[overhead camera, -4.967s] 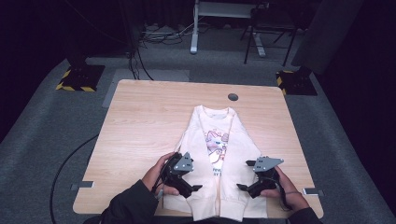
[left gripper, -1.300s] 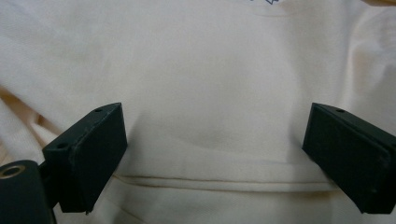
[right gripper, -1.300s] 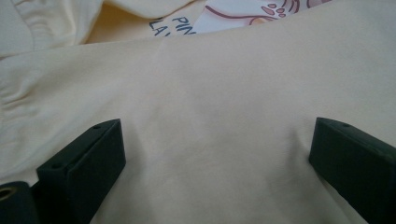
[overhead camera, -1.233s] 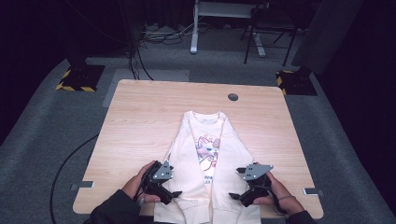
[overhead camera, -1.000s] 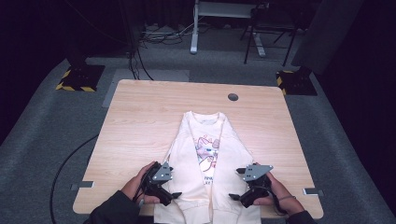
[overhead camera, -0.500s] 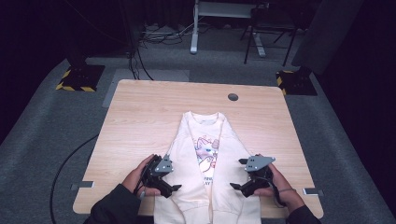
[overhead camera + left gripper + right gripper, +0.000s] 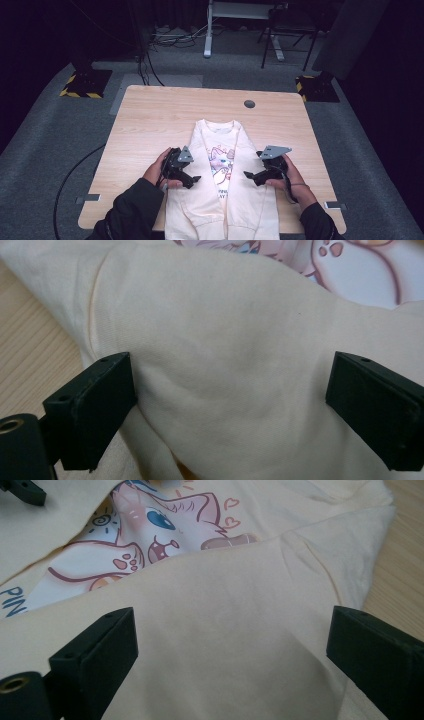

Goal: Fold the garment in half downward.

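Folding a sweatshirt on the bench

Both sleeves lie folded over the sweatshirt (image 7: 220, 185); left claw (image 7: 192, 179) and right claw (image 7: 250, 175) gape wide, empty. Next, I judge, grip the hem.

Light wooden table (image 7: 150, 120), cream sweatshirt (image 7: 220, 200) flat along its near middle

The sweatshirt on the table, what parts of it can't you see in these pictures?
- The cartoon print on the sweatshirt: in the high view its sides are covered by the sleeves folded in, and its lettering is too small to read.
- The lettering in the right gripper view: cut off by the left edge after "PIN".
- The sweatshirt's hem: cut off by the bottom edge of the high view.
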A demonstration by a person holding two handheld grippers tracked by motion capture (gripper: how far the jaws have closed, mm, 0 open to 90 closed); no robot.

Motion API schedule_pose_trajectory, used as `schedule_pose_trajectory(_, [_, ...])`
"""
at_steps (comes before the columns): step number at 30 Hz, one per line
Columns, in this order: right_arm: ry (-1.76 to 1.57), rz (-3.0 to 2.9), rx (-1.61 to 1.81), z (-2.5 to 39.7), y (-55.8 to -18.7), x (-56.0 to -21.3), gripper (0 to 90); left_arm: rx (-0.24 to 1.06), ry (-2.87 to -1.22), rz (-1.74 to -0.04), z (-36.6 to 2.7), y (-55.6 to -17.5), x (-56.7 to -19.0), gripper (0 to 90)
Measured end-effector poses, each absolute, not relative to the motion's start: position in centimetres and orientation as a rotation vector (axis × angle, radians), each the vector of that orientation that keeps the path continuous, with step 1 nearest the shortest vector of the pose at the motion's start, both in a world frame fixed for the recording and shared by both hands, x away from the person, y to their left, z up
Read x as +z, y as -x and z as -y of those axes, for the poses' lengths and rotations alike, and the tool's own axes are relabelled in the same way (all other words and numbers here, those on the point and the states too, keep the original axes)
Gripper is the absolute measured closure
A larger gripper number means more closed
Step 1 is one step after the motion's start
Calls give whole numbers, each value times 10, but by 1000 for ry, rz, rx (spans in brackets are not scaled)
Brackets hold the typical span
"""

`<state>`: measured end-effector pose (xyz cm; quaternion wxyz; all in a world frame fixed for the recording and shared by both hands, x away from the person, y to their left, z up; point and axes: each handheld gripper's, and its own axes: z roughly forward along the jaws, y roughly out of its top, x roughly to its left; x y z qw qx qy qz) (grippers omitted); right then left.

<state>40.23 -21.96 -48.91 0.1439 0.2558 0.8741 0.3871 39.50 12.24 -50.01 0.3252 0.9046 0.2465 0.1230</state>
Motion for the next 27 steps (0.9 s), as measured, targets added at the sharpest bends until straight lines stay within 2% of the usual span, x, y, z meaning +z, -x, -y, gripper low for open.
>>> schedule_pose_trajectory(5, [-708,-2577,1033,210,-404,-500,58,266,-2340,-661,-126,-398,-505,45])
schedule_pose_trajectory(14, [-776,-2621,1134,215,-399,-507,59,288,-2315,-661,-132,-388,-507,46])
schedule_pose_trajectory(27, [-752,-2650,1116,213,-387,-506,59,254,-2304,-637,-137,-372,-509,46])
